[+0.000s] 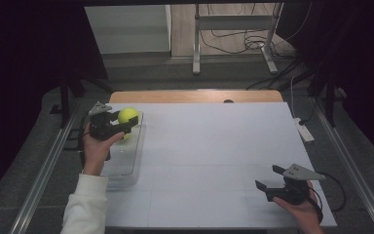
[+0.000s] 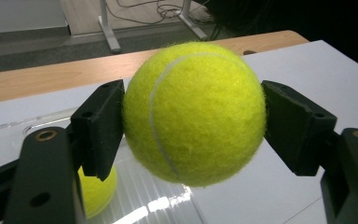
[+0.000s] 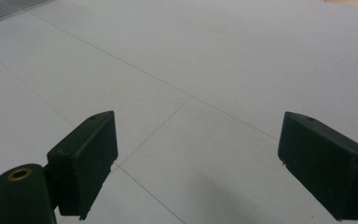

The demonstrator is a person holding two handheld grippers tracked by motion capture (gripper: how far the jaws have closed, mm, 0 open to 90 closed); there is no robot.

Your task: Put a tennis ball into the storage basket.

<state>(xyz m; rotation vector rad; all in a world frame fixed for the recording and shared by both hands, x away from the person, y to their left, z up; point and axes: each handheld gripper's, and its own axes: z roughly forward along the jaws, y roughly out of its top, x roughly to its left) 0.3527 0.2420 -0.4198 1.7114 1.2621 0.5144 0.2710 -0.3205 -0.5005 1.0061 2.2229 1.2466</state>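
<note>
Right gripper [image 1: 268, 184] nearest me, low over the bare white worktop [image 1: 214, 161], jaws spread wide with nothing between them. Farther off at the left, my left gripper [image 1: 126, 123] has its jaws clamped on a tennis ball [image 2: 193, 112], held above a clear tray [image 1: 134, 161]. I see a second yellow ball [image 2: 95, 191] lying in the tray underneath.
</note>
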